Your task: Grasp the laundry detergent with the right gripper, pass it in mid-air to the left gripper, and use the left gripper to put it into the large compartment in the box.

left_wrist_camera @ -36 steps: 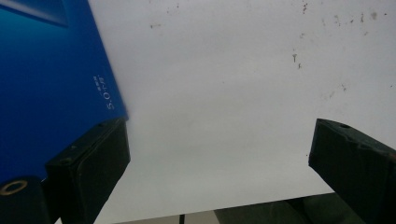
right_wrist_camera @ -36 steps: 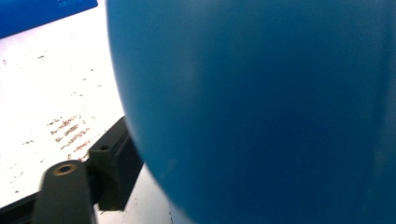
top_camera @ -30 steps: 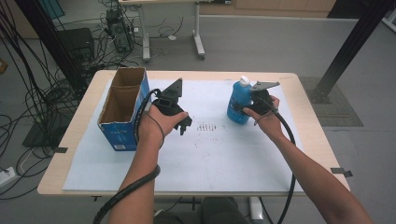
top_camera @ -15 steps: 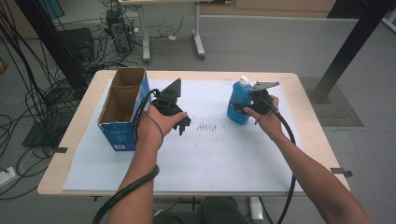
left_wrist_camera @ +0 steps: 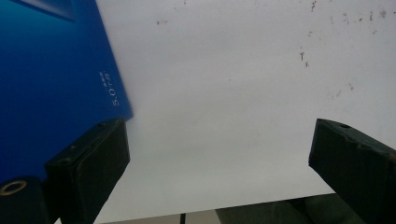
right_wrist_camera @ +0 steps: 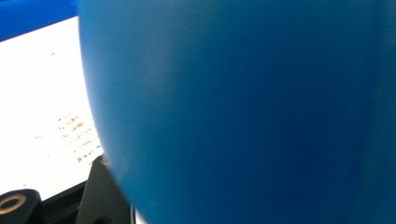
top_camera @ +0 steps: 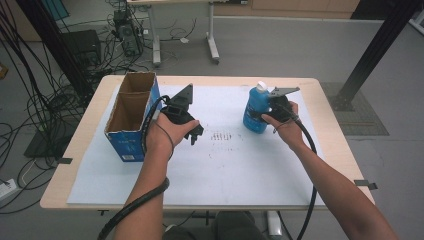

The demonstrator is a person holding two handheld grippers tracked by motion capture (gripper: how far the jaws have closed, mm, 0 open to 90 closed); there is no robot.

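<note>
Nearest, at centre left of the high view, the left gripper sits on the white sheet with jaws wide apart and empty, just beside the open cardboard box. Farther, right of centre, the right gripper has just closed its jaws and clamps the upright blue bottle.

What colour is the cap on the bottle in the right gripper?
White, on a blue bottle; the cap shows best in the high view.

Open gripper beside blue box
</note>
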